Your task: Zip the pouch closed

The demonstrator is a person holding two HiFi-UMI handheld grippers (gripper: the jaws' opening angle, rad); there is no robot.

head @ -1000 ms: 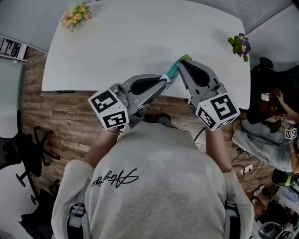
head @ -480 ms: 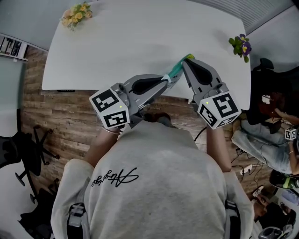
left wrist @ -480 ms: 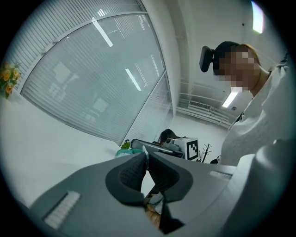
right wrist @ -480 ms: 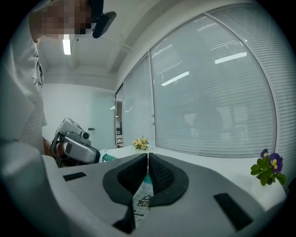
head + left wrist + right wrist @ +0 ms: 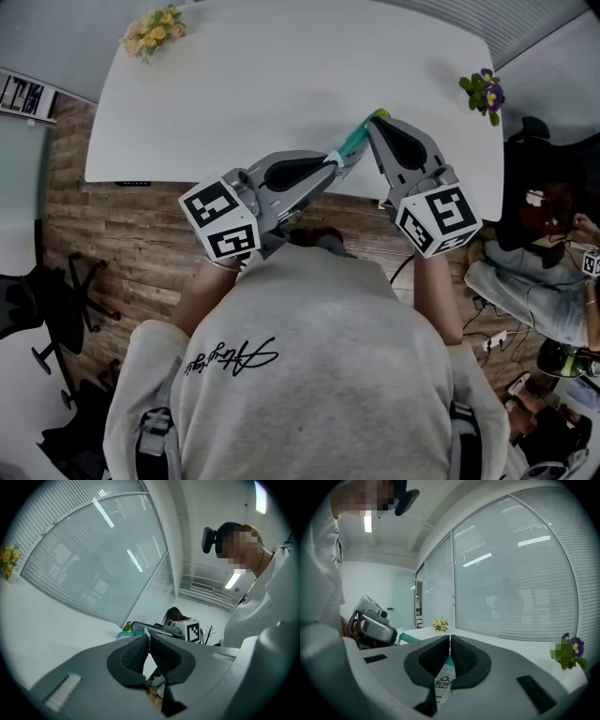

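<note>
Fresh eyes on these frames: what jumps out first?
The left gripper and right gripper meet tip to tip over the near edge of the white table, both shut on a teal pouch held between them. Next come the table's far corners: yellow flowers on the left, purple flowers on the right.
</note>
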